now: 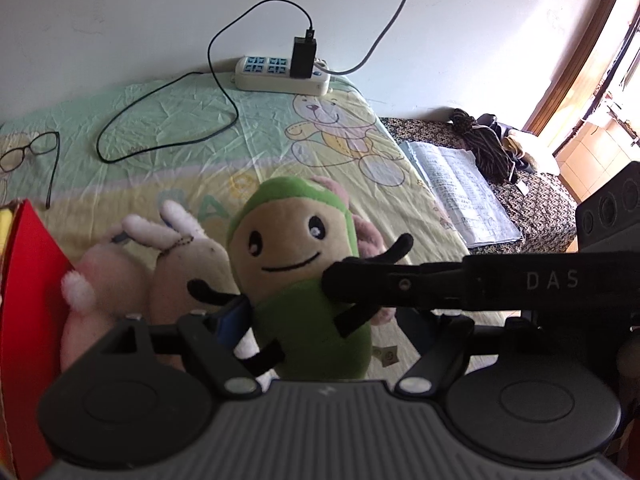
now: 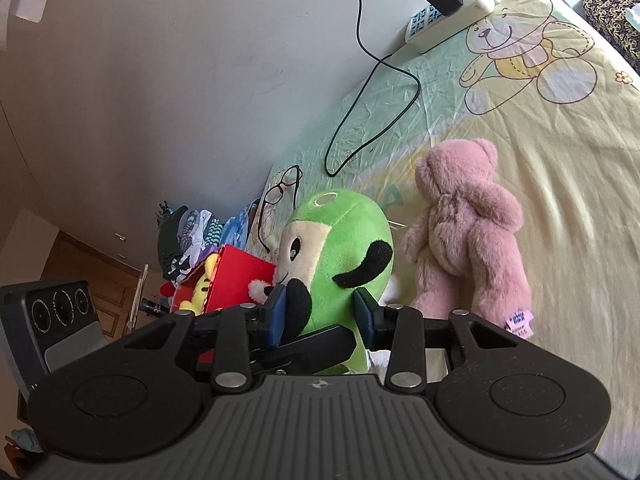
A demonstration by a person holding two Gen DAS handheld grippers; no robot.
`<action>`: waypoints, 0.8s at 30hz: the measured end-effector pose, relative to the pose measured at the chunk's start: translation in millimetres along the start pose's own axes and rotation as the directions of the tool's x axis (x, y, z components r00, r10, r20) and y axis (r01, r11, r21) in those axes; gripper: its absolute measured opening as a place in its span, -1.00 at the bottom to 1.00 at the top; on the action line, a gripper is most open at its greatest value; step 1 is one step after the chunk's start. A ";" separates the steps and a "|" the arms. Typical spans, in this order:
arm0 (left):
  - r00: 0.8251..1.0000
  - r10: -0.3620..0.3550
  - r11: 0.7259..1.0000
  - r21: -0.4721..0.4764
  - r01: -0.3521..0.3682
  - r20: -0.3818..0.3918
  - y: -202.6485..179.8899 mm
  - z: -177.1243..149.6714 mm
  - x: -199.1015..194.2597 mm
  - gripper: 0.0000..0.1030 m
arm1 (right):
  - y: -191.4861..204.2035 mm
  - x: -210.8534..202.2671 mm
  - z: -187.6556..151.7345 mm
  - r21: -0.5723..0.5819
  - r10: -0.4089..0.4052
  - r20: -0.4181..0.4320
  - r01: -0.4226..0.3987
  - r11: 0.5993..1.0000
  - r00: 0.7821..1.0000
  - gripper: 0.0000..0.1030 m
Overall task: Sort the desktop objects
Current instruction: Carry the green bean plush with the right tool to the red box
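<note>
Left wrist view: green plush doll (image 1: pixel 304 276) stands upright in front of the left gripper (image 1: pixel 320 320), face toward the camera. One blue pad (image 1: pixel 230 320) shows at the doll's left flank; the other finger is hidden behind the right gripper's arm crossing from the right, so I cannot tell whether the left gripper is closed on the doll or only bracketing it. Two pale rabbit plushes (image 1: pixel 160 264) lean just beside the doll, against the red box (image 1: pixel 32 280); likely the box is the toy bin, hence the crowding at its wall. Glasses (image 1: pixel 28 152), black cable (image 1: pixel 168 112) and power strip (image 1: pixel 280 74) lie well apart on the bear-print sheet (image 1: pixel 180 168).

Right wrist view: right gripper (image 2: pixel 320 316) straddles the doll's lower body, blue pads pressed against both sides, one over a black limb; it reads as pinching the doll. Doll sits touching the red box, where a yellow plush (image 2: pixel 200 288) already lies. Pink teddy bear (image 2: pixel 468 232) lies just beside, not yet sorted
</note>
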State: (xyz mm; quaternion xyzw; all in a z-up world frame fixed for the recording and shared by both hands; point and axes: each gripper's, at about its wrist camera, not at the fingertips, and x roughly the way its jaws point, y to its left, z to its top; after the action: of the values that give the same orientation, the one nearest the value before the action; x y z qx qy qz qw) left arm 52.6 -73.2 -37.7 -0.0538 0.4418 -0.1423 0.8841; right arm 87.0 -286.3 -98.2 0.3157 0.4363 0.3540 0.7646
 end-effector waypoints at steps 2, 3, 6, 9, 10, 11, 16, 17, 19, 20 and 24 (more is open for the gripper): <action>1.000 -0.005 1.000 0.011 0.005 -0.004 -5.1 -9.2 -6.5 0.53 | 6.1 -5.3 -8.8 -0.017 -0.015 -0.008 0.015 1.000 1.000 -0.23; 1.000 -0.008 1.000 0.017 0.008 -0.007 -7.2 -13.9 -9.0 0.53 | 8.8 -7.7 -13.7 -0.024 -0.021 -0.012 0.021 0.999 1.000 -0.23; 1.000 -0.008 1.000 0.030 0.009 -0.015 -13.5 -29.2 -17.1 0.53 | 15.1 -12.8 -27.8 -0.032 -0.035 -0.028 0.034 0.999 0.999 -0.23; 1.000 -0.008 0.999 0.032 0.008 -0.018 -13.6 -43.8 -26.0 0.53 | 21.4 -15.3 -40.9 -0.041 -0.039 -0.043 0.038 0.998 0.998 -0.23; 1.000 -0.008 1.000 0.029 0.009 -0.019 -13.0 -48.3 -29.3 0.53 | 24.1 -15.2 -45.5 -0.046 -0.040 -0.048 0.038 0.998 0.998 -0.23; 1.000 -0.009 1.000 0.027 0.009 -0.020 -12.0 -51.9 -32.3 0.53 | 26.4 -14.6 -49.4 -0.050 -0.040 -0.054 0.038 0.998 0.998 -0.23; 1.000 -0.003 0.999 0.045 0.004 -0.024 -5.4 -70.4 -51.7 0.53 | 41.9 -8.2 -66.7 -0.070 -0.042 -0.097 0.035 0.997 0.994 -0.23; 1.000 -0.004 0.999 0.051 0.006 -0.024 -3.0 -73.8 -56.4 0.53 | 46.9 -7.0 -71.7 -0.075 -0.046 -0.106 0.038 0.996 0.993 -0.23; 0.999 -0.019 0.998 0.055 0.021 -0.032 4.8 -80.3 -65.1 0.54 | 57.2 -3.4 -81.5 -0.087 -0.058 -0.116 0.048 0.995 0.992 -0.23; 0.999 -0.030 0.998 0.057 0.032 -0.037 9.2 -83.5 -69.4 0.53 | 62.1 -1.4 -86.5 -0.091 -0.064 -0.116 0.054 0.994 0.991 -0.23; 0.996 -0.072 0.993 0.095 0.076 -0.048 28.7 -93.6 -87.6 0.53 | 80.6 5.0 -107.7 -0.070 -0.076 -0.092 0.070 0.995 0.993 -0.23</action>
State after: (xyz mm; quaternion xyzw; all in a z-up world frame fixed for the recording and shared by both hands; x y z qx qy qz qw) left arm -65.9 -16.7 -33.5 -0.0244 0.4516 -0.1973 0.8698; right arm -28.6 -219.2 -81.9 0.2565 0.4712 0.3546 0.7658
